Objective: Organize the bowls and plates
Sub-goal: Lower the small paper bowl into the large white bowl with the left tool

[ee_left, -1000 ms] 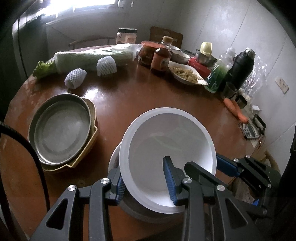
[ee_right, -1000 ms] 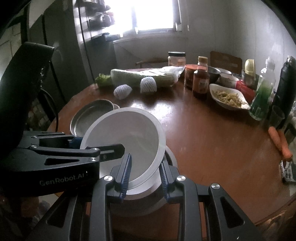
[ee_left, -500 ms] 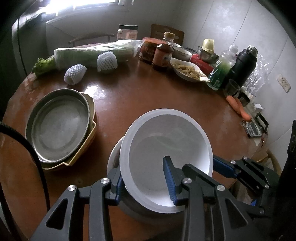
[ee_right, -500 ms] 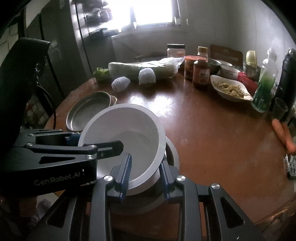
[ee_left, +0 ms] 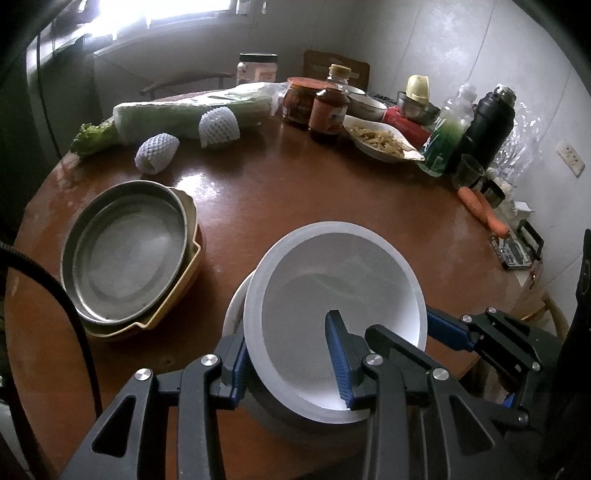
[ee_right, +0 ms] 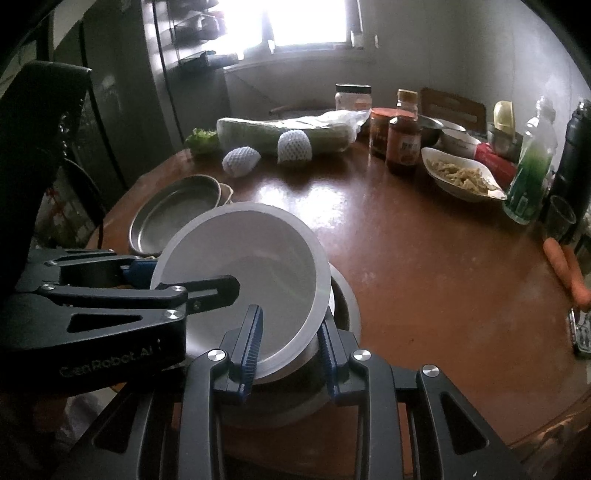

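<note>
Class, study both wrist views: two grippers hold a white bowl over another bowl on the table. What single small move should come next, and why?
Probably lower the white bowl straight down until it nests. Both the left gripper and the right gripper clamp its rim, and it sits tilted just above the metal bowl underneath, so it looks not yet seated; releasing now might let it tip.

Dim room, lit by a blown-out window (ee_right: 310,18) at the top of the frame. Glare streaks the brown table (ee_left: 258,192). Fisheye bending and dark corners.
</note>
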Tool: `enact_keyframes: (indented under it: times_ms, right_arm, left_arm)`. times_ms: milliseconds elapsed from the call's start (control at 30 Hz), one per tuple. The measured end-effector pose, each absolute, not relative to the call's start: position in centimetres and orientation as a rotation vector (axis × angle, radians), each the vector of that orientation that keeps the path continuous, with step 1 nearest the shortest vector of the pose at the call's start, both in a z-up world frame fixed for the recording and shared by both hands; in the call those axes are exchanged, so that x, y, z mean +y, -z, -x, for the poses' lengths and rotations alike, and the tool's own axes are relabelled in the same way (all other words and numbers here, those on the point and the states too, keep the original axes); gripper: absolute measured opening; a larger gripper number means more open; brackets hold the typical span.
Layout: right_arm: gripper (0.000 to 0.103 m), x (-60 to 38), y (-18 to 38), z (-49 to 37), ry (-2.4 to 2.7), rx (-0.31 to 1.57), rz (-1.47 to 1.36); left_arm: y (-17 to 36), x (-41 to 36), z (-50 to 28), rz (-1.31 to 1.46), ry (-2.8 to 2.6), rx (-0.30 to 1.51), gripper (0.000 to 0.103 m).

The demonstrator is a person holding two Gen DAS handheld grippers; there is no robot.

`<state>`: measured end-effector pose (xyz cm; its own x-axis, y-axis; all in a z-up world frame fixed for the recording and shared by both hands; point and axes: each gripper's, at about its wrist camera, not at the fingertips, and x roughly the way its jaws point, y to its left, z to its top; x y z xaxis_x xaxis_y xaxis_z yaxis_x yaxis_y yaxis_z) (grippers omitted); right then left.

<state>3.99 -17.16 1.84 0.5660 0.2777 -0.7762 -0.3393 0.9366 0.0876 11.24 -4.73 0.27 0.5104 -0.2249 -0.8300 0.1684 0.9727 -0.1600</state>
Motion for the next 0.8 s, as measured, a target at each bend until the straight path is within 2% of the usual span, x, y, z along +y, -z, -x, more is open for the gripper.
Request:
enact_keyframes:
  times_ms: [800]
  right_arm:
    - [0.033, -16.97, -1.81, -3.97, -0.350, 0.900, 0.095]
  left_arm:
    - [-0.05, -4.54, -11.18, 0.065, 0.234, 1.015, 0.038]
